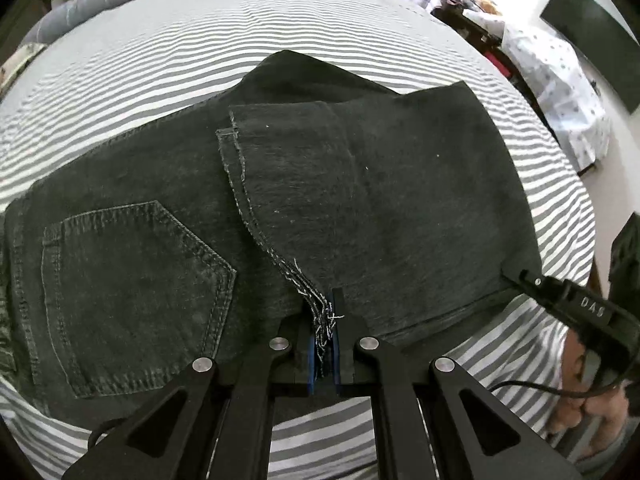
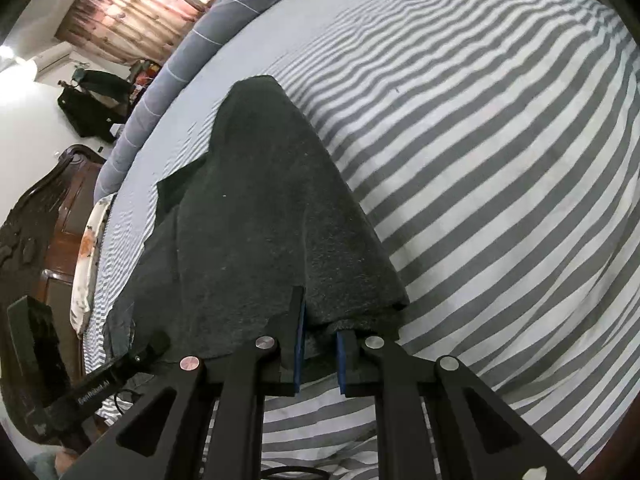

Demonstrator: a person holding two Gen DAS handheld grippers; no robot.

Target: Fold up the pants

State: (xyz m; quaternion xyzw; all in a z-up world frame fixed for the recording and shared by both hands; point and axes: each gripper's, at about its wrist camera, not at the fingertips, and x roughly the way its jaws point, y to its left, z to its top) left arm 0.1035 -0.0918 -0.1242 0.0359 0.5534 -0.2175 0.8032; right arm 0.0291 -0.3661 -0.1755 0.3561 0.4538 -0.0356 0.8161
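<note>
Pants (image 1: 280, 184) folded, frayed hem pinched — striped bedsheet (image 1: 200, 40) beyond.

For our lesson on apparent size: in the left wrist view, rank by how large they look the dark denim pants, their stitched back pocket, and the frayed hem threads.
1. Dark denim pants
2. Stitched back pocket
3. Frayed hem threads, smallest even though nearest the camera.
</note>
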